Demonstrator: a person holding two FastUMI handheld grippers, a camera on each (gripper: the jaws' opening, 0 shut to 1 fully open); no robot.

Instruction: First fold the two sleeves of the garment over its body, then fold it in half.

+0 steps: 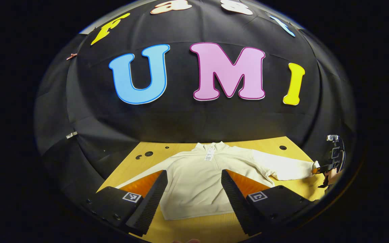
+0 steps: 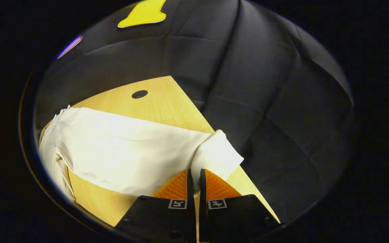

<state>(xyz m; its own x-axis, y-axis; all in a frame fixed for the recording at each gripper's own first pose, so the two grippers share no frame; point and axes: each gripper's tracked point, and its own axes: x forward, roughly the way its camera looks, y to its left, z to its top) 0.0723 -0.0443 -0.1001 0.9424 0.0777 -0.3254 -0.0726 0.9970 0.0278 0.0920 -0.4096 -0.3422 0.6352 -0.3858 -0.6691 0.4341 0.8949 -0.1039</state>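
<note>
Cream fleece pullover (image 1: 198, 182) lies flat on the wooden table (image 1: 282, 143); my right gripper (image 2: 194, 175) pinches its sleeve cuff (image 2: 216, 153), my left gripper (image 1: 194, 192) gapes. Next, I judge: carry the cuff across the body.

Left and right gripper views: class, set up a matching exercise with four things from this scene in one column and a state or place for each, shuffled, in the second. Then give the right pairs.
Things
1. left gripper
2. right gripper
3. sweater
4. table

States or places
A. lies flat, collar toward the wall
B. fingers wide apart, hovering over the sweater's body
C. wooden, with dark round holes in its top
D. fingers shut on the cuff of a sleeve at the table's edge

Pairs: 1-B, 2-D, 3-A, 4-C
</note>
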